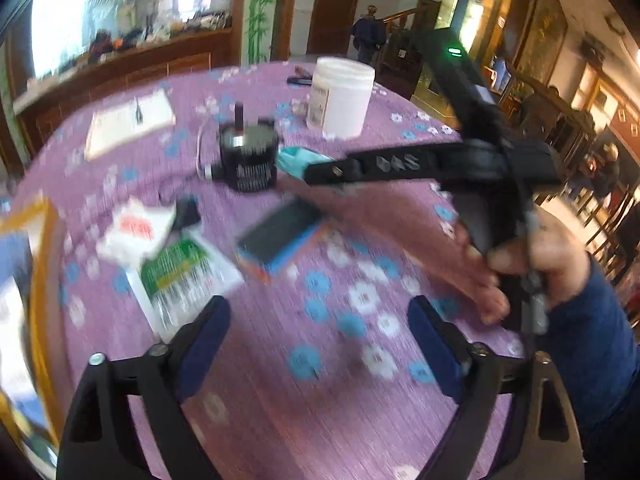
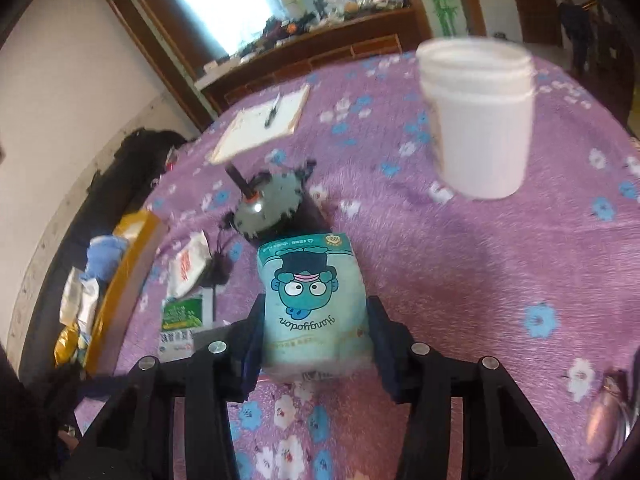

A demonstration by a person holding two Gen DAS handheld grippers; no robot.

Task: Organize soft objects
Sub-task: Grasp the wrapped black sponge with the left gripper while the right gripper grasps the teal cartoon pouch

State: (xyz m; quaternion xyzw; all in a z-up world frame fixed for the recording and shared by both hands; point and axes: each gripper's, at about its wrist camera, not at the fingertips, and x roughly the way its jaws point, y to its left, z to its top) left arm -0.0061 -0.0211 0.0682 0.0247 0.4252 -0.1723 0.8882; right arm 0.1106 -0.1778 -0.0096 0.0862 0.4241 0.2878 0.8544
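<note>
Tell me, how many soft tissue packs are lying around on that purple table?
3, maybe more hidden. A teal cartoon pack sits between the right gripper pads; a white-and-red pack and a green-and-white pack lie left of it.

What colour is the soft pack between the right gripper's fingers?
Pale teal tissue pack with a cartoon face; right wrist view.

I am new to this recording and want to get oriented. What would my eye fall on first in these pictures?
First, the mint-green tissue pack with a cartoon face, clamped between the pads of the right hand-held gripper low in the right wrist view. Behind it a black motor-like device stands on the purple flowered tablecloth, and a white jar rises at the upper right. The left hand-held gripper is open over bare cloth.
</note>
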